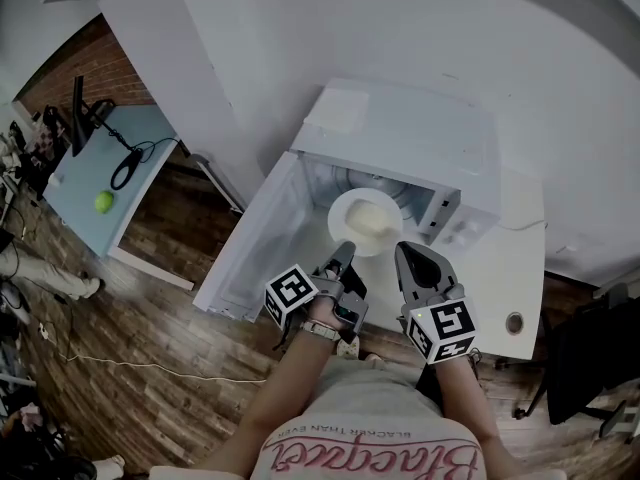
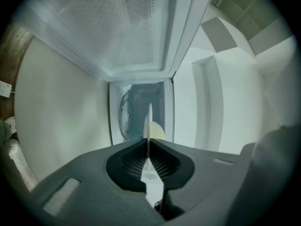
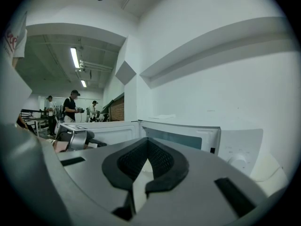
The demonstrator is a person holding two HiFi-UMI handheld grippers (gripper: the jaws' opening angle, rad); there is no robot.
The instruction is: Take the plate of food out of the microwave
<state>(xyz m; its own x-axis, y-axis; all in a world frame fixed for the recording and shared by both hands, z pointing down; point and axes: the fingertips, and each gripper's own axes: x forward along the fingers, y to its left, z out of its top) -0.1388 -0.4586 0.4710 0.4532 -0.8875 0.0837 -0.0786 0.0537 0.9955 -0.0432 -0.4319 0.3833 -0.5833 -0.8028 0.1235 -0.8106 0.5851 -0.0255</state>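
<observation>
A white microwave point(image 1: 400, 128) stands on a white table point(image 1: 500, 268), its door point(image 1: 255, 243) swung open to the left. A white plate point(image 1: 362, 220) carrying pale food point(image 1: 368, 226) hangs at the mouth of the cavity. My left gripper point(image 1: 346, 251) is shut on the plate's near rim. In the left gripper view the plate point(image 2: 149, 119) shows edge-on between the closed pads, with the food point(image 2: 158, 131) to its right and the cavity point(image 2: 136, 112) behind. My right gripper point(image 1: 402, 251) is held beside the plate, to its right, shut and empty; in its own view its tips point(image 3: 147, 143) meet before the microwave point(image 3: 188, 135).
A light blue table point(image 1: 95, 168) stands far left with a green ball point(image 1: 104, 202) and a black cable on it. The white table has a round hole point(image 1: 514, 322) near its front. A black chair point(image 1: 590, 358) is at the right. People point(image 3: 70, 107) stand far off.
</observation>
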